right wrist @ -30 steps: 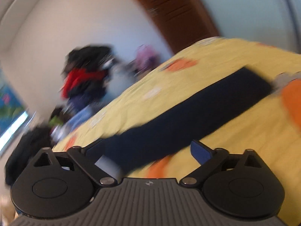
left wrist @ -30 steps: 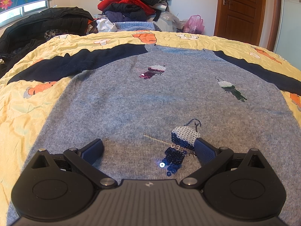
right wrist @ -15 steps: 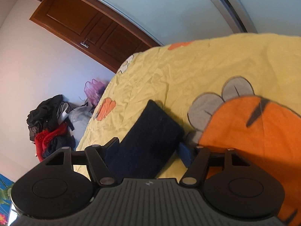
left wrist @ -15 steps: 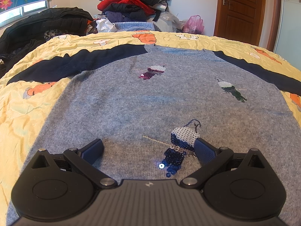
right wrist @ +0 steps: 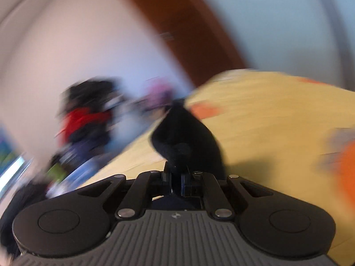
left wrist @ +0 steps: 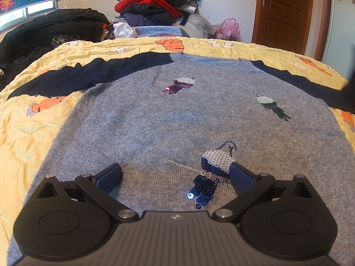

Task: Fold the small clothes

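The sweater (left wrist: 155, 119) is gray and lies flat, front up, on a yellow bed cover (left wrist: 26, 124) with orange shapes on it. Closest to the camera, the left gripper (left wrist: 175, 175) rests low over the bottom part of the sweater with its two blue fingers (left wrist: 109, 175) spread wide apart, holding nothing. Between them sits a shiny blue and white sequin patch (left wrist: 213, 168) (one sequin glints bright). Farther up are a green sequin patch (left wrist: 271, 107) and a pink one (left wrist: 179, 85). The left dark sleeve (left wrist: 73, 77) stretches out flat across the cover.

The right gripper (right wrist: 176, 179) is pinched tight on the right dark sleeve (right wrist: 186, 133), and the cloth bunches up above the closed fingers. That view is very blurry. In the left view this sleeve rises at the right edge (left wrist: 346, 95).

Far back, past the bed, stand a pile of red and black clothes (left wrist: 153, 4), a pink bag (left wrist: 228, 28) and a brown door (left wrist: 281, 11).
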Tool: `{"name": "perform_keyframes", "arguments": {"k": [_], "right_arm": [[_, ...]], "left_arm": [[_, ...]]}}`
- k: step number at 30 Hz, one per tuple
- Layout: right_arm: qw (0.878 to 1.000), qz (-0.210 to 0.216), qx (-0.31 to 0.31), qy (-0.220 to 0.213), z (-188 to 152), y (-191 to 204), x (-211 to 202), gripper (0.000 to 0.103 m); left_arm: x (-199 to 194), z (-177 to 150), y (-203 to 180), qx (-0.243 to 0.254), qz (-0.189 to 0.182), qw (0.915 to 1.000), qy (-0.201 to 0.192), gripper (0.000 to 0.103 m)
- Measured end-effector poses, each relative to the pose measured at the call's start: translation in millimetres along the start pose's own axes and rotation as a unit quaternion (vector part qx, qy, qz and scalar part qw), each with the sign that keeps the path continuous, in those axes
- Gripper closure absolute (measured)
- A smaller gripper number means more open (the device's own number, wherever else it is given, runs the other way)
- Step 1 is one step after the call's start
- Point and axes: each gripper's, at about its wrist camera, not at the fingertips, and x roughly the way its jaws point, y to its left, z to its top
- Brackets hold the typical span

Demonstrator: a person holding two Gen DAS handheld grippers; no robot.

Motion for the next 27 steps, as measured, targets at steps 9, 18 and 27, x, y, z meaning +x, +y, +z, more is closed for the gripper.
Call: {"name": "perform_keyframes", "arguments": {"k": [9,18,27], "right_arm": [[0.967,0.144,-0.099,0.183,-139.5,168.5,77.6,0.086],[0.966,0.156,-0.107,0.174,-170.2,166.8,30.1,0.043],[0.967,0.144,-0.104,0.185,-181.8,107.5,-12.7,0.043]], "left_arm": [[0.0,0.1,-0.1,0.0,-0.001,1.0,0.0,0.0],[-0.4,2.2,-0.5,-0.009,-0.011,0.9999,-0.006,0.0],[-20.3,47.3,16.3,-0.081,-0.082,0.9924,-0.042,0.0]]}}
